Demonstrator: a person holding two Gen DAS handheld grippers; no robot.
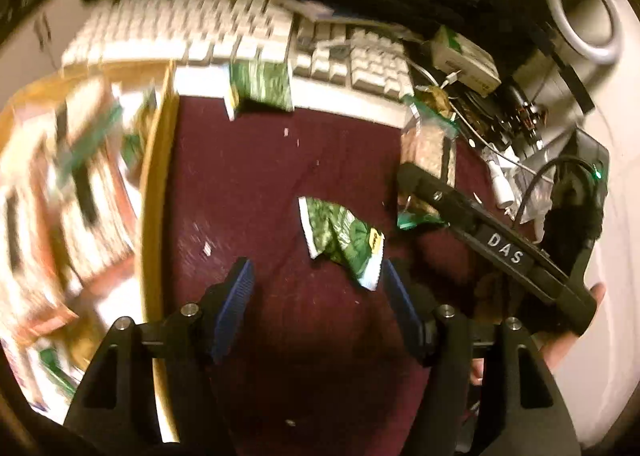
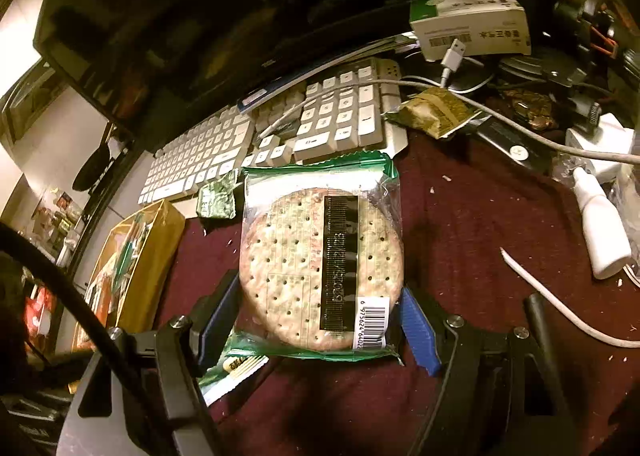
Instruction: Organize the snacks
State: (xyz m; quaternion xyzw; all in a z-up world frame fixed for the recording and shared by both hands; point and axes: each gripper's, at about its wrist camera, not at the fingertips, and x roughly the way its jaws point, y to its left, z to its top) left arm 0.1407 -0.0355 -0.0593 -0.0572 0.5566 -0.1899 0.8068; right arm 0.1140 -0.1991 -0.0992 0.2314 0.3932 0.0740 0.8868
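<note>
Crackers (image 2: 320,268) in clear wrap sit clamped in my right claw (image 2: 320,320) above the desk (image 2: 480,256); my left claw (image 1: 318,296), open and empty, should straddle the green packet (image 1: 340,240) squarely before closing.

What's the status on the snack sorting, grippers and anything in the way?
Left gripper open over the green packet. Right gripper shut on the cracker pack. Snack box at left. Cable nearby, not blocking.
</note>
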